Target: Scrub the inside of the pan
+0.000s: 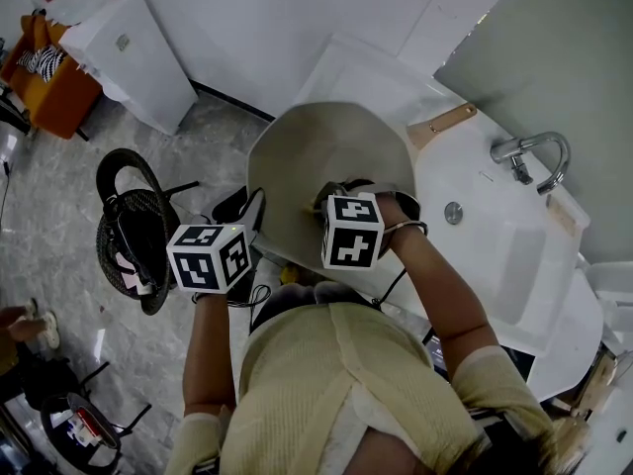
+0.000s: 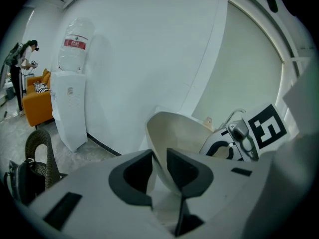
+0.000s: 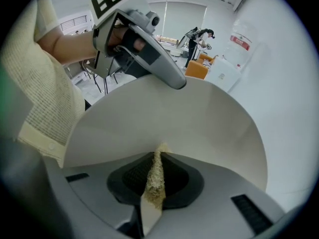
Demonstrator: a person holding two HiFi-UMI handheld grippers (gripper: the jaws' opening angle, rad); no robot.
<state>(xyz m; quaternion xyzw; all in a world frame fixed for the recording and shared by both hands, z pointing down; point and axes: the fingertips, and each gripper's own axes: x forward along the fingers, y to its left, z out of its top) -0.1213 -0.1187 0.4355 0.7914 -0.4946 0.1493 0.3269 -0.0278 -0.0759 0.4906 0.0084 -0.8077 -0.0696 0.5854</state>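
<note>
- Left claw (image 2: pixel 159 171) clamped on pan (image 1: pixel 326 161) rim; pan tilted, held over counter (image 1: pixel 371 72) edge, left of sink (image 1: pixel 495 255).
- Right claw (image 3: pixel 157 163) pinches scouring pad (image 3: pixel 154 183); pad tip touches pan's inside.

Near rim of pan (image 1: pixel 326 156) is hidden at 6 o'clock behind left tool (image 1: pixel 255 206) and right tool (image 1: pixel 336 198); scrub pad (image 3: pixel 155 178) is seen edge-on only, rest covered.
</note>
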